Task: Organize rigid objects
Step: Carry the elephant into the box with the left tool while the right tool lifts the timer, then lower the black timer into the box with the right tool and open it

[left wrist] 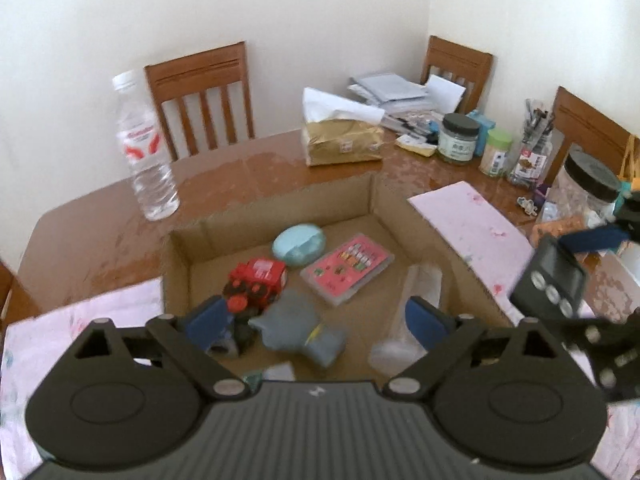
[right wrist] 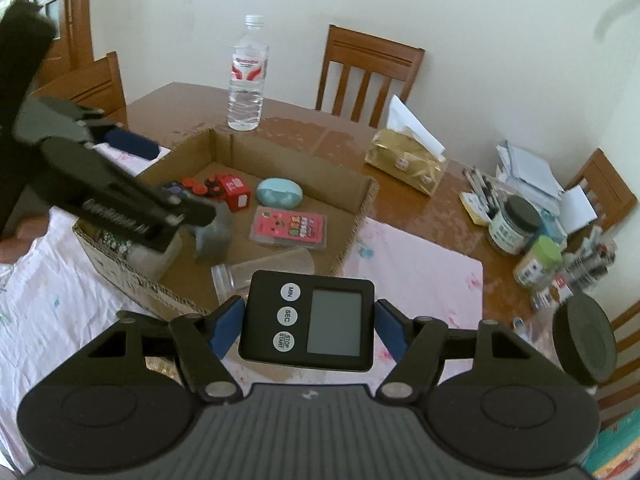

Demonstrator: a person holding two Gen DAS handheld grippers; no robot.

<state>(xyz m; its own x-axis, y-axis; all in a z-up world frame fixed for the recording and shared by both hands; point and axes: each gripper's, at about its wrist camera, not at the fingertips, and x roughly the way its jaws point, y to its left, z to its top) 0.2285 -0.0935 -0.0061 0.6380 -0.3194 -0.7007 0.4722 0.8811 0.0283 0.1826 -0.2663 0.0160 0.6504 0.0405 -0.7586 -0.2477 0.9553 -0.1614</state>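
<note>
Meanwhile, right tongs (right wrist: 308,326) clamp the black timer (right wrist: 308,320) beside the cardboard box (right wrist: 360,208); left tongs (left wrist: 320,320) spread, released.

The cardboard box (right wrist: 356,216) lay open from above, its right half holding only a flat pink case (right wrist: 289,229) and a clear cup (right wrist: 272,270). The left tongs (right wrist: 200,204) crowded its left side over a red toy (right wrist: 230,190). Jars (right wrist: 514,226) lined the worktop's (right wrist: 304,136) right edge.
</note>
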